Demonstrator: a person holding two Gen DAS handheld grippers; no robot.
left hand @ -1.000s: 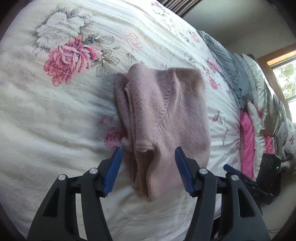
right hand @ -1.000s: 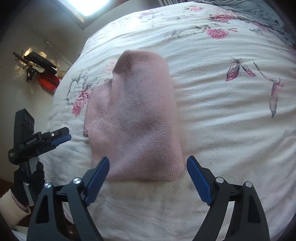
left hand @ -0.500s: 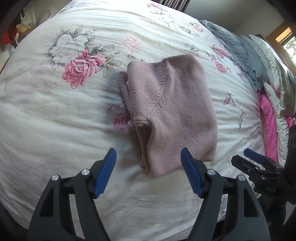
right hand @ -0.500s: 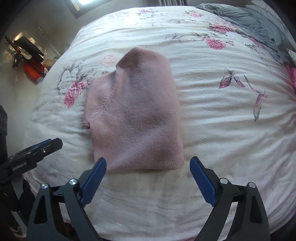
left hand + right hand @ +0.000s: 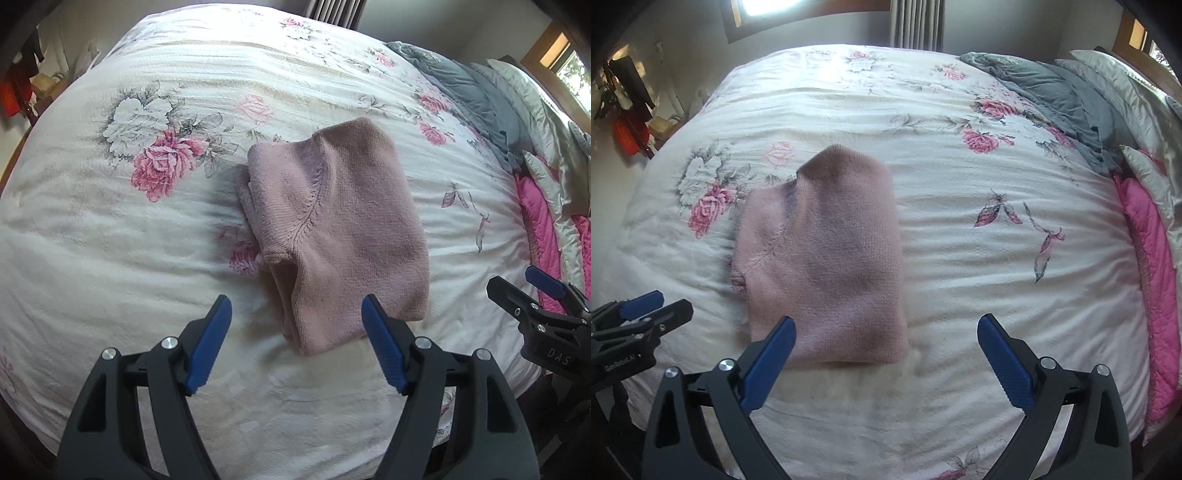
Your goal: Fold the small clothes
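A dusty-pink knit garment lies folded into a compact rectangle on the white floral bedspread. In the right wrist view the same folded garment sits left of centre. My left gripper hovers open just short of the garment's near edge, nothing between its blue pads. My right gripper is also open and empty, above the bedspread by the garment's near right corner. Each gripper shows at the edge of the other's view: the right gripper and the left gripper.
Grey bedding and shiny pale pillows pile up at the right end of the bed, with a bright pink quilt along that side. Curtains and a window stand beyond. Red and dark items stand on the floor at left.
Both grippers have pulled back and up from the folded garment, so more of the bed shows. The garment lies still where it was.
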